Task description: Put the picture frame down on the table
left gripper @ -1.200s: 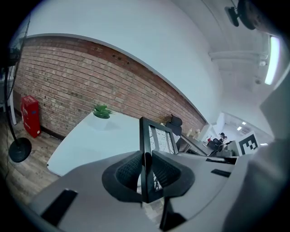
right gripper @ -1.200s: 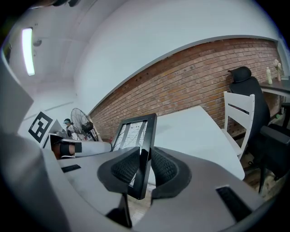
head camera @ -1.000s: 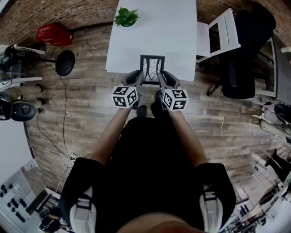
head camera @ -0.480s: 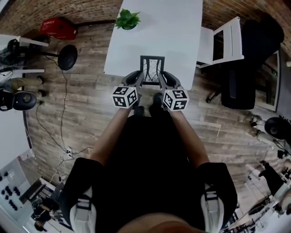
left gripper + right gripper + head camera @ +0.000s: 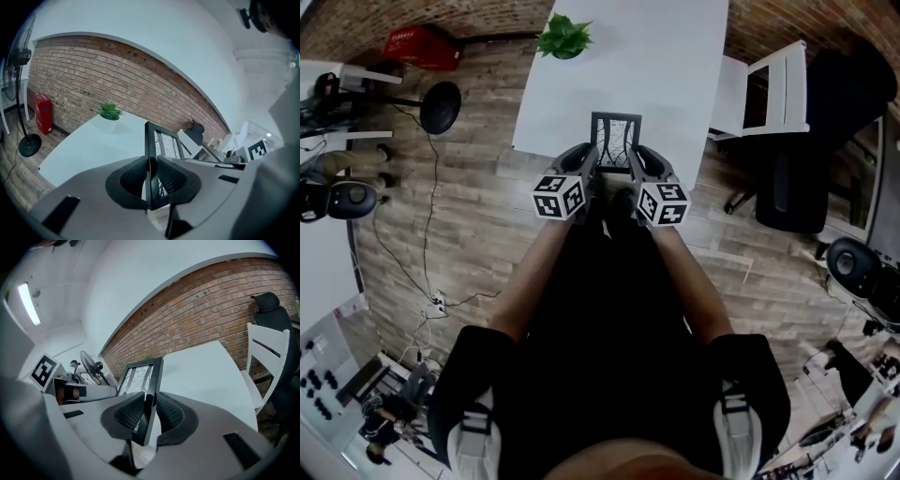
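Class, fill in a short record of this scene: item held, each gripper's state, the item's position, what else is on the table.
Item held: picture frame, upright
Left gripper: shut on the frame's left edge
Right gripper: shut on its right edge
Position: above the near edge of the white table; contact not clear
Also on table: potted plant, far left corner

So the right gripper is pinching the black picture frame by one side edge, holding it upright. White table beyond it, brick wall behind, white chair off right.
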A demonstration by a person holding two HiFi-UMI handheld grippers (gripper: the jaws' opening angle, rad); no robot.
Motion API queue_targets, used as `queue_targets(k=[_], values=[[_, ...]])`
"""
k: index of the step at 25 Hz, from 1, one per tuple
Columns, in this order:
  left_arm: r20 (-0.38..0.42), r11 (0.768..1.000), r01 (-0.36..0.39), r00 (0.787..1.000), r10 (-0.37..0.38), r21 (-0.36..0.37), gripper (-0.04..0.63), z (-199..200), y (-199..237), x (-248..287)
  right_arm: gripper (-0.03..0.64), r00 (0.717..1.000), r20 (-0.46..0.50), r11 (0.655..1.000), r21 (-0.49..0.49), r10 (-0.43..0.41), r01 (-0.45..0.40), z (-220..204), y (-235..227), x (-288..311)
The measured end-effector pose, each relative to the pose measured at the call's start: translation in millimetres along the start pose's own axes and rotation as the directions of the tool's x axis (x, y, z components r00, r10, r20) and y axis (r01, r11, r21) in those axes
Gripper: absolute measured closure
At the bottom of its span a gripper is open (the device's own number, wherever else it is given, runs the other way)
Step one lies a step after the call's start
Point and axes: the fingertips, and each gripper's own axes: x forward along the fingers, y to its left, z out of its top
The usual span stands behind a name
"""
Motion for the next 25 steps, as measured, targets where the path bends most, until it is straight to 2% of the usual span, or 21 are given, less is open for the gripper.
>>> queue_targets(k=[15, 25], values=[[-0.058, 0.998, 0.056, 0.997, -0.057, -0.011, 0.517, 11, 29, 35, 0.539, 0.998, -0.024, 0.998, 0.033, -0.062, 0.062, 5, -13, 37], [-0.110, 0.996, 0.077, 0.991, -0.082, -0.043, 0.517, 20, 73, 66, 0.540, 0.994, -0.039, 0.992, 0.071, -0.105, 0.108, 10, -18, 85]])
